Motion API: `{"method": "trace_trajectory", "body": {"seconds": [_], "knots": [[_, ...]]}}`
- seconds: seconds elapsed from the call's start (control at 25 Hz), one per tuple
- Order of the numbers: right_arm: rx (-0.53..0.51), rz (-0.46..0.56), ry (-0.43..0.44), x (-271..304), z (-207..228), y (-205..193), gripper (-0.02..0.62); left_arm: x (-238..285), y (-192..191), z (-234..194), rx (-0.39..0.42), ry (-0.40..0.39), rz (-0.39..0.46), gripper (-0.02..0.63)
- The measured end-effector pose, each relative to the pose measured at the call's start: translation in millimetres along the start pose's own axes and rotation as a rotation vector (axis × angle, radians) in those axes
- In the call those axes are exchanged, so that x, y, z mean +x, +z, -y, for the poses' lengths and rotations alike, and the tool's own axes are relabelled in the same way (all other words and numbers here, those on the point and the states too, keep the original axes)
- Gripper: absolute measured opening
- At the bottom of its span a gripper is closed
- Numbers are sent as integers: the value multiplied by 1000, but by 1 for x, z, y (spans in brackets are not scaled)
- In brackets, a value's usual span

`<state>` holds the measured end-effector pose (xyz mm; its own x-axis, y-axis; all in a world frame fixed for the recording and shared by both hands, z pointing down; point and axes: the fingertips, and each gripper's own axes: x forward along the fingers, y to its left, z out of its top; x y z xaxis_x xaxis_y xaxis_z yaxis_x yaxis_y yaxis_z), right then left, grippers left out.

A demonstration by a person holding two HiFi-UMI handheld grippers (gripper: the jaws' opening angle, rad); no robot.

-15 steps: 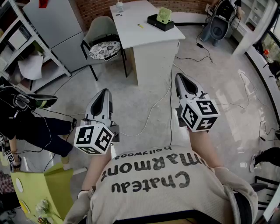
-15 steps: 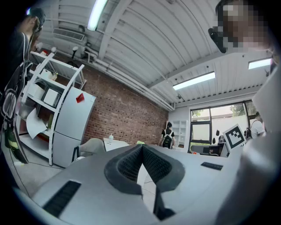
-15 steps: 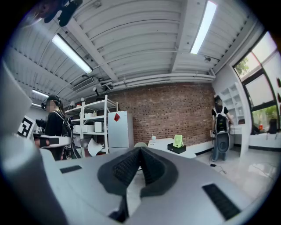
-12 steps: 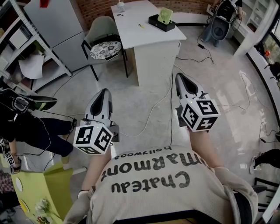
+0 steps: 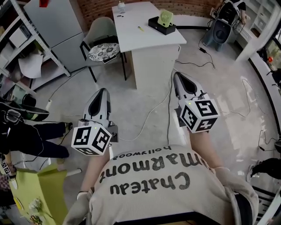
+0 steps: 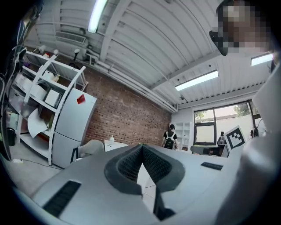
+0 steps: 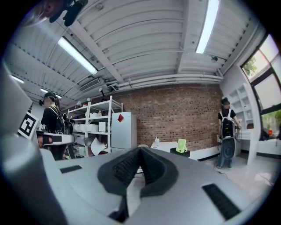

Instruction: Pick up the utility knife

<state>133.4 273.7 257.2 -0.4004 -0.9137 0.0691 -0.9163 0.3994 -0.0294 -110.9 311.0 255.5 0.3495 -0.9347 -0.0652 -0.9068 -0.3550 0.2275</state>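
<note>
A small yellow object, possibly the utility knife, lies on the white table far ahead in the head view. My left gripper and right gripper are held level above the floor, pointing toward the table and well short of it. Both are shut with nothing between the jaws. In the left gripper view the dark pads meet at the tip. The right gripper view shows its pads closed the same way, with the table small in the distance.
A black base with a green item and a white bottle stand on the table. A chair is at its left, a grey fridge and shelving further left. Cables cross the floor. A person sits at left.
The view has shifted a little toward the table; the seated person at left has slid lower in the picture. Both grippers keep their pose and stay shut.
</note>
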Motion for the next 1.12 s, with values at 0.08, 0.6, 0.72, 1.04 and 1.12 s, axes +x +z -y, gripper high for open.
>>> {"method": "trace_trajectory", "body": {"seconds": [0.08,0.6,0.72,1.04,1.12], "knots": [[11,2,18,3,6,-2,3,4,-6,4,-23,7,1,0],[152,-73,-4,36,57,-38,3,62,-47,4,-110,-10,-73,0],[165,-74,-9,55,60,-40,3,80,-45,-10,-110,-12,-68,0],[184,-69,-24,127,61,-32,3,142,-29,-55,-106,-52,-51,0],[186,-69,-27,144,61,-28,3,157,-23,-64,-113,-66,-46,0]]}}
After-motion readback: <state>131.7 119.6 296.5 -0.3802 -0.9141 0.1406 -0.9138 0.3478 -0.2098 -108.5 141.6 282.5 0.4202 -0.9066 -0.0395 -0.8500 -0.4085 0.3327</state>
